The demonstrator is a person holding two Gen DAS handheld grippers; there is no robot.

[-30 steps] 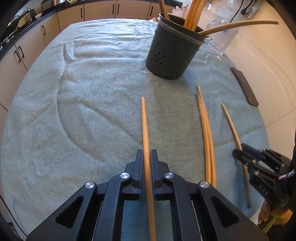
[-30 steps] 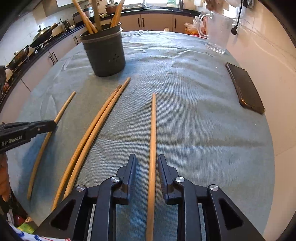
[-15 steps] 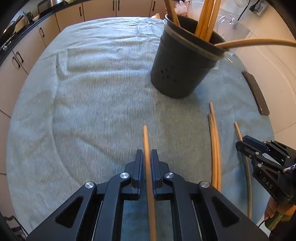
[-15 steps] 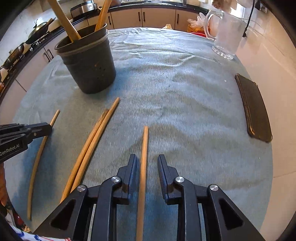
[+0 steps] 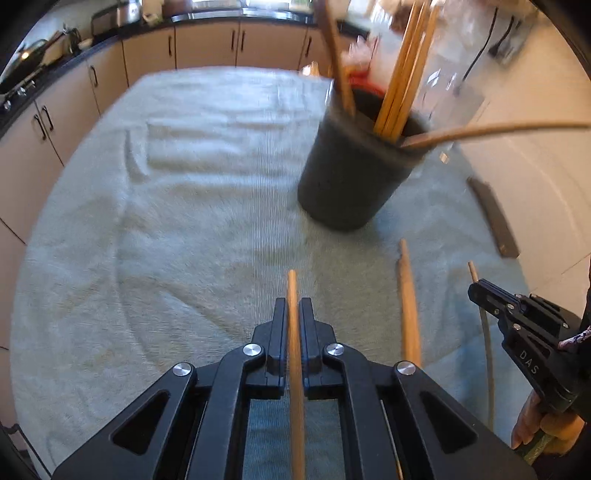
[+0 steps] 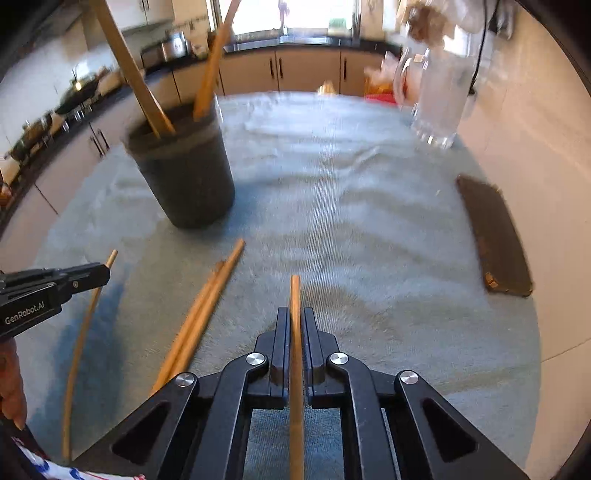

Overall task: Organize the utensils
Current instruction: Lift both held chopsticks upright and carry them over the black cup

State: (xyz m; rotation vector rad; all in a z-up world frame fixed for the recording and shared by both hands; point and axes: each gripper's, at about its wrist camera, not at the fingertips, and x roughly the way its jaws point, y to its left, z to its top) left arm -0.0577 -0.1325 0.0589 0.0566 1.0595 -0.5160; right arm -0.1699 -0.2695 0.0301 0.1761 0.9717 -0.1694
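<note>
My right gripper (image 6: 294, 314) has clamped onto its chopstick (image 6: 295, 369); both grippers have lifted toward the holder (image 6: 184, 177), now larger at eleven o'clock.

Beige cabinet doors (image 6: 306, 72) with dark handles are seen under a black countertop (image 6: 295, 41). Bright daylight is let in through 1 window (image 6: 288, 16), and a pale wall (image 6: 535, 122) is lit at right.

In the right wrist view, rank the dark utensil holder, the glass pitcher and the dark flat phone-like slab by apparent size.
1. Dark utensil holder: largest in this view.
2. Glass pitcher and dark flat slab: they look alike in extent. The pitcher stands farther back and is blurred, while the slab lies flat and foreshortened, so I won't rank them.
</note>
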